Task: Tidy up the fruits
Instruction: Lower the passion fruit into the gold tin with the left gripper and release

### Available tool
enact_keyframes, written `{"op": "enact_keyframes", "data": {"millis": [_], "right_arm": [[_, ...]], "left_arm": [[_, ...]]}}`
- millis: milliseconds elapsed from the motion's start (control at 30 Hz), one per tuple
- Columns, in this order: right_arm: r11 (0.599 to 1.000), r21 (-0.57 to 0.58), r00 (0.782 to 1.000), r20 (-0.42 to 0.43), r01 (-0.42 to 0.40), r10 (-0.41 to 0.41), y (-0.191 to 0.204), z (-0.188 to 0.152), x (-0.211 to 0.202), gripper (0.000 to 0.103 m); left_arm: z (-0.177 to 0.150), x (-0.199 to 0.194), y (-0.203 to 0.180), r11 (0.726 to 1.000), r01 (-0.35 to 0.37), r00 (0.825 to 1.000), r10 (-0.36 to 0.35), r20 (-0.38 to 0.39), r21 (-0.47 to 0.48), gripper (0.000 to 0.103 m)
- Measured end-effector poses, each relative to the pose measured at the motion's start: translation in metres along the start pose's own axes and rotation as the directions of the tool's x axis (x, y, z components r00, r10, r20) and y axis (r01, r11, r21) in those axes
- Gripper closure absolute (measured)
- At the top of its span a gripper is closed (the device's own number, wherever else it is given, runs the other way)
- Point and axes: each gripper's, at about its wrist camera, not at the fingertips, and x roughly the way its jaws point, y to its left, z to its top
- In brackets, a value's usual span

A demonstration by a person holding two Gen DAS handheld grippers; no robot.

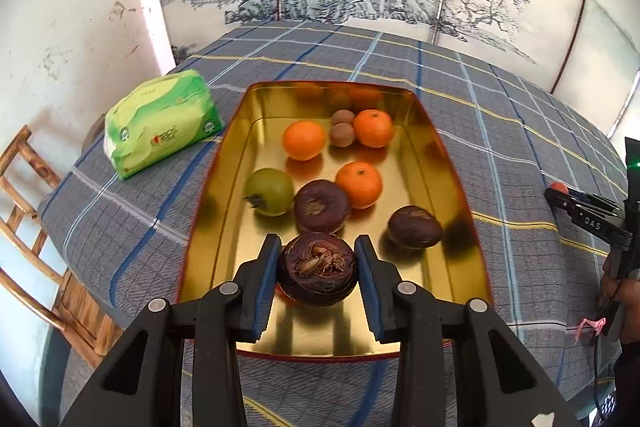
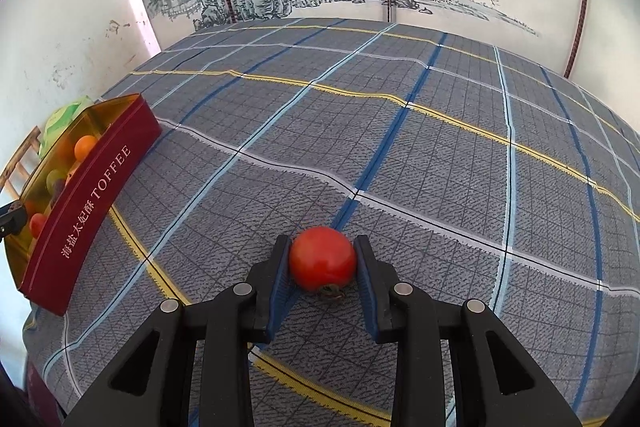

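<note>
Both grippers loaded.
L gripper (image 1: 317,269) clamps 1 mangosteen (image 1: 317,267) over tin (image 1: 460,187): 3 oranges, 2 mangosteens, 2 longans, 1 green fruit. R gripper (image 2: 322,259) clamps 1 tomato (image 2: 322,258) on bench (image 2: 440,167).

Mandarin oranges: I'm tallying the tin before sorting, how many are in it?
3. One mandarin sits far left of centre, one at the far right beside two small brown fruits, and one mid-tray against a dark purple fruit. None seems hidden.
</note>
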Motion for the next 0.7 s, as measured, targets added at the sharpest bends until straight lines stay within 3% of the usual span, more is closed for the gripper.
{"op": "enact_keyframes", "data": {"millis": [700], "right_arm": [[1.0,0.0,1.0,0.0,0.001,-0.001,-0.001,0.0,0.0,0.07]], "left_arm": [[-0.004,0.005,-0.015,0.999,0.032,0.999,-0.032,-0.007,0.029,0.069]]}}
